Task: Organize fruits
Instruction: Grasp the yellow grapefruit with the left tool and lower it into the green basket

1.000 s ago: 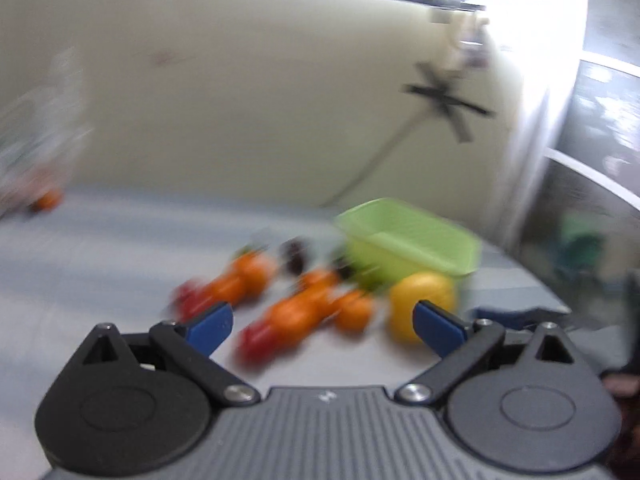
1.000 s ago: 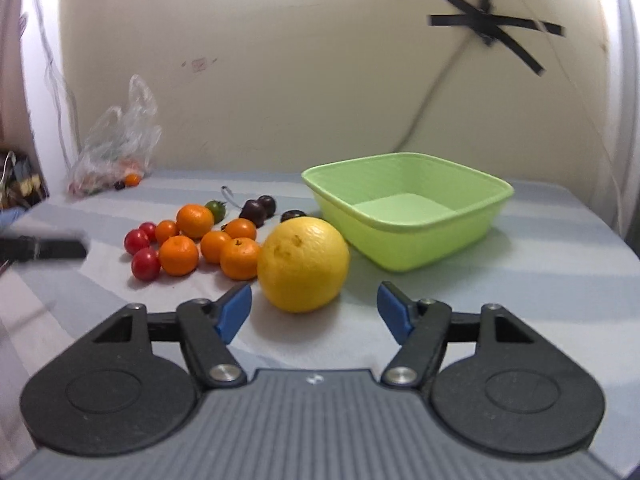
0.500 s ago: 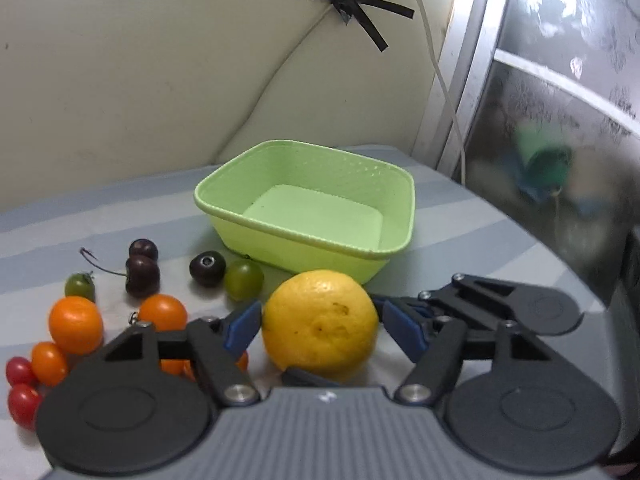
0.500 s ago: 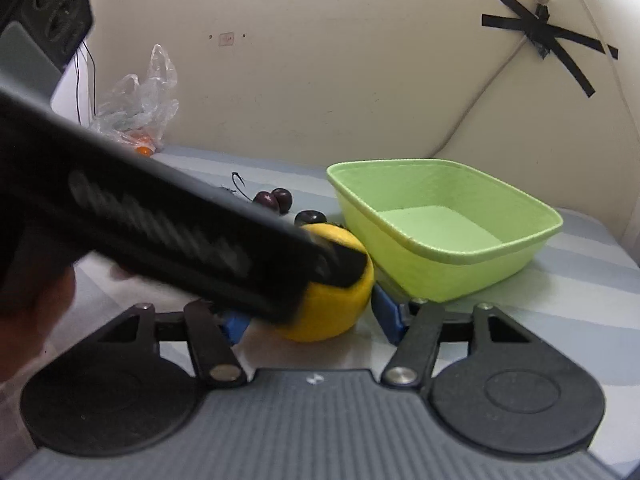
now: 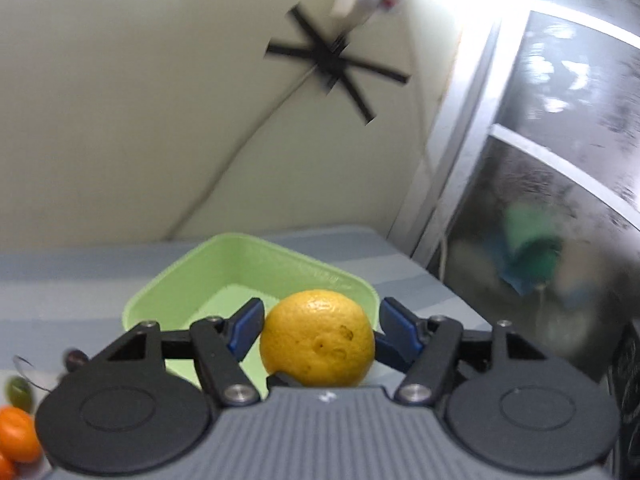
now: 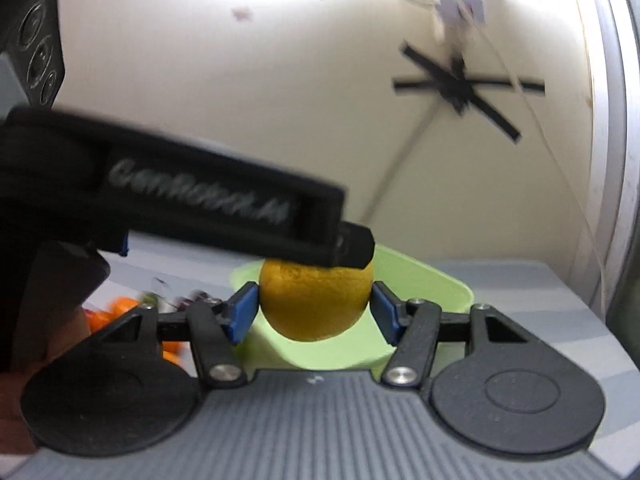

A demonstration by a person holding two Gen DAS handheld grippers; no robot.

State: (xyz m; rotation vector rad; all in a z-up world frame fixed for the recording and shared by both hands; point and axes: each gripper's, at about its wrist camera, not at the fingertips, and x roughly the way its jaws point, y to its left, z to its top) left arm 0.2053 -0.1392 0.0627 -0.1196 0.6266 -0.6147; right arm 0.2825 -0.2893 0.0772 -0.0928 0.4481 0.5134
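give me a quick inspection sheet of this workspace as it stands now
surface: striped grey table.
job's things: large yellow citrus raised in front of the green basket; the basket shows nothing inside.
clutter: small oranges, a green fruit and a dark fruit on the table.
grippers: left gripper and right gripper each have both pads against the citrus.
cables: a cord taped to the wall.
surroundings: cream wall, frosted window.
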